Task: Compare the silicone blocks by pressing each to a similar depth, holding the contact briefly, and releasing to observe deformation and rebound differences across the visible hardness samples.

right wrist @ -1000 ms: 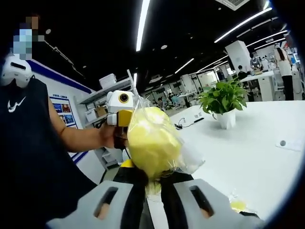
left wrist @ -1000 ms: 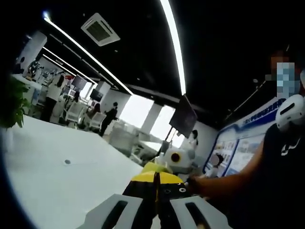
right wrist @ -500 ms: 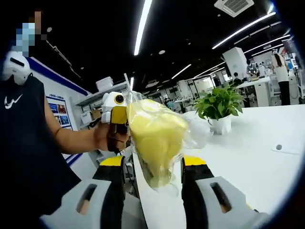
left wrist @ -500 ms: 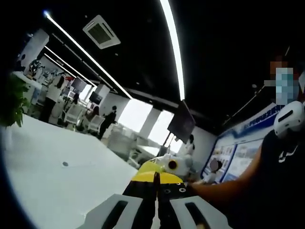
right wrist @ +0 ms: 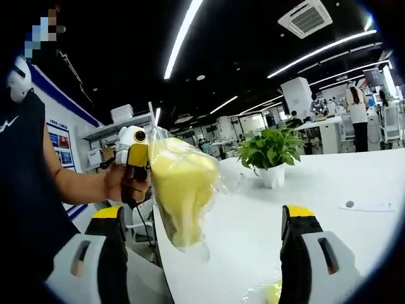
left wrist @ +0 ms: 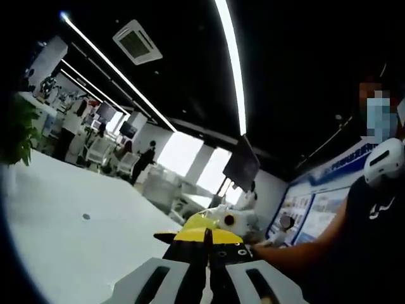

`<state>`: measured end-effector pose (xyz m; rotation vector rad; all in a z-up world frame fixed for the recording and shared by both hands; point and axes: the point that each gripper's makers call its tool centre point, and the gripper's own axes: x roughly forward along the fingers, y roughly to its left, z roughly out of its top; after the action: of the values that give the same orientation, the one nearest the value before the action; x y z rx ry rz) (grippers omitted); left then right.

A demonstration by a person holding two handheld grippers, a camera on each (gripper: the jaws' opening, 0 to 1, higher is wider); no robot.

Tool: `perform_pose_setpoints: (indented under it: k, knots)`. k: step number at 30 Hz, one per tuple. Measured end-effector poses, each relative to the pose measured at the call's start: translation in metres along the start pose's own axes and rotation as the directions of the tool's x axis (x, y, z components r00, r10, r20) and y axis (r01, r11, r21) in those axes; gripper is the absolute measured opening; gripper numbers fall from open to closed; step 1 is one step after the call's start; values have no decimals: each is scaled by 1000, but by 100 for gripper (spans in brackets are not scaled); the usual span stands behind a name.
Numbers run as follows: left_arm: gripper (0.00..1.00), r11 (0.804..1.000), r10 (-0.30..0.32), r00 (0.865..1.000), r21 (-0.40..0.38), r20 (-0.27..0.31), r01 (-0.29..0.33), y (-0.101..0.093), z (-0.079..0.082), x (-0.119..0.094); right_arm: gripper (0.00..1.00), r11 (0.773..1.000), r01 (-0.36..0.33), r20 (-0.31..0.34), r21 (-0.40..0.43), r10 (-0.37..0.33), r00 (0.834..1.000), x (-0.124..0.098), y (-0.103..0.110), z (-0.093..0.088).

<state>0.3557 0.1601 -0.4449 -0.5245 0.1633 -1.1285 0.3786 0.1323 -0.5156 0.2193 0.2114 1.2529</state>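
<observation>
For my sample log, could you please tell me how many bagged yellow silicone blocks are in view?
2: one bagged yellow silicone block hangs from the left hand-held gripper; another lies on the white table, partly cropped.

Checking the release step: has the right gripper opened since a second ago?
Yes. The right gripper has spread wide apart; the bagged yellow block, before the potted plant, now hangs free between them.

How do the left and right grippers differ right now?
Left gripper has its jaws closed together, pinching the clear bag of the yellow silicone block; right gripper has its jaws spread wide and touches nothing. The left carries the block; the right stands off it. Both have yellow-tipped black jaws.
</observation>
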Motion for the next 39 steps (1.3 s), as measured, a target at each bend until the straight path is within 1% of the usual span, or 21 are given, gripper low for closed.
perform_pose_setpoints:
  k: [3, 7, 10, 13, 14, 15, 16, 17, 18, 19, 20, 21, 22, 24, 26, 27, 33, 34, 35, 38, 39]
  knots:
    - [0, 1000, 1, 1000, -3, 3, -1, 1, 1, 0, 96, 1000, 12, 3, -8, -12, 1000, -1, -3, 1]
    - [0, 1000, 11, 1000, -16, 16, -11, 4, 4, -1, 96, 999, 48, -8, -21, -48, 999, -5, -11, 0]
    - [0, 999, 25, 999, -42, 28, -23, 9, 5, -2, 96, 991, 109, -23, -72, -111, 994, -15, -24, -4]
    - [0, 998, 44, 998, -56, 40, -41, 15, 7, -5, 96, 986, 139, -30, -87, -142, 989, -27, -30, -12]
    - [0, 997, 47, 998, -62, 46, -44, 17, 8, -6, 96, 979, 170, -35, -109, -174, 984, -35, -38, -18]
    - [0, 997, 49, 998, -63, 49, -46, 17, 9, -6, 96, 975, 191, -48, -112, -197, 979, -41, -42, -24]
    - [0, 997, 56, 997, -65, 52, -52, 19, 9, -7, 96, 973, 210, -66, -100, -217, 974, -49, -47, -33]
    - [0, 996, 59, 997, -72, 54, -55, 21, 9, -7, 96, 971, 222, -73, -90, -228, 971, -54, -49, -38]
    - [0, 995, 63, 997, -76, 54, -59, 23, 8, -8, 96, 967, 240, -76, -89, -247, 966, -61, -53, -42]
    - [0, 995, 68, 996, -79, 53, -63, 24, 8, -8, 96, 955, 276, -88, -106, -286, 954, -70, -60, -49]
    - [0, 995, 70, 996, -81, 50, -66, 25, 7, -9, 96, 941, 310, -95, -138, -324, 941, -79, -66, -54]
    - [0, 994, 73, 996, -81, 49, -69, 26, 6, -9, 96, 918, 355, -101, -177, -376, 921, -90, -75, -60]
    - [0, 994, 79, 996, -86, 48, -75, 28, 5, -10, 96, 910, 371, -111, -184, -394, 912, -96, -78, -65]
    - [0, 991, 91, 995, -98, 51, -85, 31, 3, -11, 96, 899, 405, -111, -165, -425, 898, -109, -84, -73]
    - [0, 989, 99, 994, -113, 57, -92, 35, 2, -13, 96, 890, 438, -108, -127, -452, 886, -122, -90, -81]
    - [0, 988, 104, 993, -119, 60, -97, 38, 2, -14, 96, 880, 458, -118, -130, -472, 874, -130, -93, -87]
    - [0, 980, 132, 989, -158, 73, -120, 50, -1, -16, 96, 850, 505, -162, -147, -525, 836, -153, -96, -115]
    - [0, 977, 141, 987, -170, 76, -127, 53, -2, -17, 96, 844, 513, -157, -156, -534, 831, -157, -95, -118]
    - [0, 975, 145, 987, -179, 76, -129, 54, -3, -18, 96, 844, 514, -153, -154, -534, 831, -158, -94, -120]
    - [0, 971, 154, 985, -198, 79, -136, 58, -6, -20, 96, 833, 535, -157, -138, -552, 819, -165, -96, -128]
    - [0, 969, 158, 984, -204, 79, -139, 60, -7, -21, 96, 828, 544, -164, -136, -560, 812, -167, -97, -131]
